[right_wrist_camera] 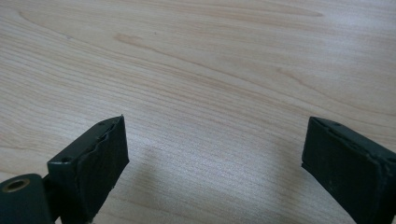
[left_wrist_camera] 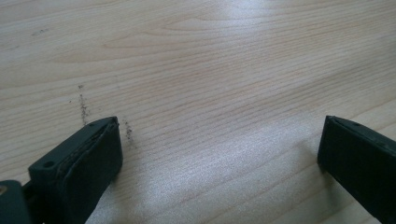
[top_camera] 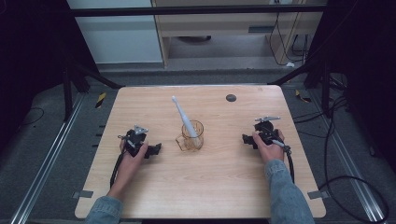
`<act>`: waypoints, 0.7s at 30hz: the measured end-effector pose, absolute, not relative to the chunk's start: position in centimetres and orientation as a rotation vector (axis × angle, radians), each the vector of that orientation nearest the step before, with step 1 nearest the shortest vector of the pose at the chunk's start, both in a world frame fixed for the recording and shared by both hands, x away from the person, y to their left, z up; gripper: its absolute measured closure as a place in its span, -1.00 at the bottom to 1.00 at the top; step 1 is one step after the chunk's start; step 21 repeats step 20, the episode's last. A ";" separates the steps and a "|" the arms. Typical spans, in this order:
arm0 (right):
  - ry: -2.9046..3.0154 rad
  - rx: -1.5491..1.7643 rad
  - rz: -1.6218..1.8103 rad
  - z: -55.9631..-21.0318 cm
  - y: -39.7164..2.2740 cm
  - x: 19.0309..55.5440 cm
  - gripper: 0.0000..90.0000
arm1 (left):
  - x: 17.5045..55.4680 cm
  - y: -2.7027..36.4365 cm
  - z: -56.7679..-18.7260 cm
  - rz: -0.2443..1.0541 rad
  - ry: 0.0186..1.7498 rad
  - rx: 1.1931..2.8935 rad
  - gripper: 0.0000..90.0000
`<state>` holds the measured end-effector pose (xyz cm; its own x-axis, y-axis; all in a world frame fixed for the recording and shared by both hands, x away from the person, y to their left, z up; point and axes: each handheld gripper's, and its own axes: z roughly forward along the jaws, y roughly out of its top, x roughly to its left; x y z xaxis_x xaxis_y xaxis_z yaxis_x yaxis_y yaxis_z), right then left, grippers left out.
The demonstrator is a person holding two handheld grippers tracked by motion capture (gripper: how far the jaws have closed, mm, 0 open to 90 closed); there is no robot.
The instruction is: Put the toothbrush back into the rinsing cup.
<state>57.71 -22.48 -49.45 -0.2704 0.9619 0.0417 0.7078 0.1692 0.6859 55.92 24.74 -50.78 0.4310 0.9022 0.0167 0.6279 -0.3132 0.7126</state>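
Gaping wide, right gripper (right_wrist_camera: 215,144) seemingly holds nothing.

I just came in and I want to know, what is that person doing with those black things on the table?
A person sits at a wooden table holding a pair of tongs in each hand. The left tongs and the right tongs both rest low on the table, open, with nothing between their jaws. In the middle, between them, stands a clear orange cup with a white toothbrush leaning in it. Neither pair of tongs is touching the cup or the toothbrush.
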 end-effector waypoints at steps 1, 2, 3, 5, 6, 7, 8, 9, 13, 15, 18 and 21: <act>2.043 1.588 0.855 -49.6 -22.5 57.8 -0.85 | 55.9 24.7 -50.8 0.558 1.284 2.053 -1.00; 2.043 1.588 0.855 -49.6 -22.5 57.8 -0.85 | 55.9 24.7 -50.8 0.558 1.284 2.053 -1.00; 2.031 1.602 0.854 -49.9 -22.4 57.9 -0.85 | 55.9 24.7 -50.8 0.558 1.284 2.053 -1.00; 2.029 1.604 0.853 -50.0 -22.4 58.0 -0.83 | 55.9 24.7 -50.8 0.558 1.284 2.053 -1.00; 2.030 1.601 0.852 -50.2 -22.4 58.0 -0.80 | 55.9 24.7 -50.8 0.558 1.284 2.053 -1.00; 2.007 1.589 0.838 -50.4 -22.2 58.1 -0.77 | 55.9 24.7 -50.8 0.558 1.284 2.053 -1.00; 2.007 1.589 0.838 -50.4 -22.2 58.1 -0.77 | 55.9 24.7 -50.8 0.558 1.284 2.053 -1.00; 1.989 1.584 0.835 -50.5 -22.1 58.1 -0.77 | 55.9 24.7 -50.8 0.558 1.284 2.052 -1.00; 1.963 1.546 0.852 -51.1 -22.1 58.1 -0.90 | 55.9 24.7 -50.8 0.558 1.284 2.052 -1.00; 1.920 1.600 0.825 -51.1 -21.9 58.1 -0.99 | 55.9 24.7 -50.8 0.558 1.284 2.052 -1.00; 1.884 1.632 0.806 -51.1 -21.7 58.1 -0.99 | 55.9 24.7 -50.8 0.558 1.283 2.053 -1.00; 1.875 1.640 0.805 -51.1 -21.7 58.0 -0.99 | 55.9 24.7 -50.8 0.558 1.283 2.053 -1.00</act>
